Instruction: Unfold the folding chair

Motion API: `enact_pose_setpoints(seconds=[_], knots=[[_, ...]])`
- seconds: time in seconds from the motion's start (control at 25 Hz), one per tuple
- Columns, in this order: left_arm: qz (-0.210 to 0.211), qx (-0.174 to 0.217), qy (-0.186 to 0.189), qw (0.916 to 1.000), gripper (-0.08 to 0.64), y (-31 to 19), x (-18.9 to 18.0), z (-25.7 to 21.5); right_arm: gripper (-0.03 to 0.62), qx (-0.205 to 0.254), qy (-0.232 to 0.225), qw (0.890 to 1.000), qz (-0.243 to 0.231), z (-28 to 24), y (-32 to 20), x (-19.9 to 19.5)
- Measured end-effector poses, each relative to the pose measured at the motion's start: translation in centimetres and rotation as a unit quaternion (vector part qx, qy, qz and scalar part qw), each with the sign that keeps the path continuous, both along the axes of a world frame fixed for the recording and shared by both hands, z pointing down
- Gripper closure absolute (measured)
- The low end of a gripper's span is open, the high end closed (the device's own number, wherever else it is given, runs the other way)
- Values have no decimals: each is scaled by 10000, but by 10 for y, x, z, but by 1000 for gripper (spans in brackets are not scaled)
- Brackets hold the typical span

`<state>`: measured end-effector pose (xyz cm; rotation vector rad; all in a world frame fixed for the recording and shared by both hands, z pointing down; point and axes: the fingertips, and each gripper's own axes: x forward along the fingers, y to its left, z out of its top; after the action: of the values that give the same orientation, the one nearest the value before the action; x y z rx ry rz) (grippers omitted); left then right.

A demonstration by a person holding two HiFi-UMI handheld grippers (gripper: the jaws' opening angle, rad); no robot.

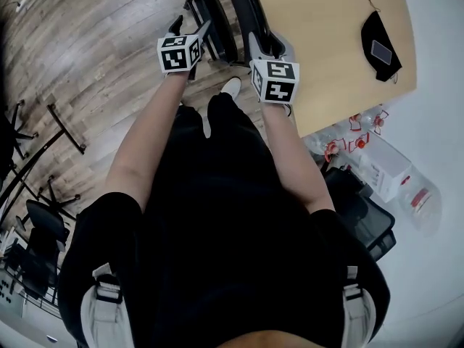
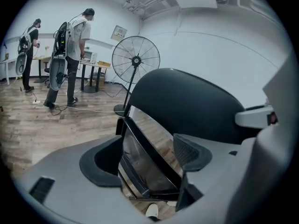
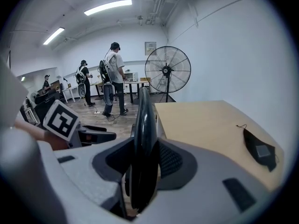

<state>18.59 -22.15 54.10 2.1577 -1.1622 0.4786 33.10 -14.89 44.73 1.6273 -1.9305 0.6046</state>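
The black folding chair (image 1: pixel 243 13) stands folded on the wood floor against the edge of the table (image 1: pixel 326 42). My right gripper (image 1: pixel 267 48) is shut on the thin top edge of the chair's backrest (image 3: pixel 141 125), and the pads (image 3: pixel 173 160) press on both of its sides. My left gripper (image 1: pixel 185 33) hangs just left of the chair with its jaws open. In the left gripper view the seat panel and frame (image 2: pixel 145 162) show through the gap between the pads (image 2: pixel 189 153), with the backrest (image 2: pixel 187 101) rising behind. I see no pad touching the seat.
A black pouch (image 1: pixel 380 46) lies on the table. Bottles (image 1: pixel 348 140) and a white box (image 1: pixel 384 169) sit on the floor at the right. A standing fan (image 2: pixel 135 59) is behind the chair. People (image 2: pixel 74 55) stand at far desks. Office chair bases (image 1: pixel 36 194) crowd the left.
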Motion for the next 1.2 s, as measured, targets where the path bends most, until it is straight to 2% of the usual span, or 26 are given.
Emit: enact_pose_setpoints(seconds=[0.28,0.44,0.6,0.76,0.92,1.08,1.2], knots=[[-495,-633,42,9968,225,-24,19,41,449,21,-11,10000,-62,1,1,-8],[-794,-1075,177,9909,225,-33,33,70,449,71,-22,9999,-120,1,0,-14],[-988,-1397,118,9852,225,-36,44,94,449,84,-38,9998,-197,1,2,-21],[-1160,-1595,-118,9803,225,-38,46,113,449,87,-36,9996,-253,0,4,-27],[-1324,-1619,-629,9759,225,-39,36,135,449,92,-76,9996,-272,0,7,-33],[-1448,-1665,-677,9730,228,-41,36,149,449,112,-55,9994,-326,0,7,-38],[-1394,-1663,-706,9736,299,-37,37,149,449,111,-43,9993,-356,0,8,-41]])
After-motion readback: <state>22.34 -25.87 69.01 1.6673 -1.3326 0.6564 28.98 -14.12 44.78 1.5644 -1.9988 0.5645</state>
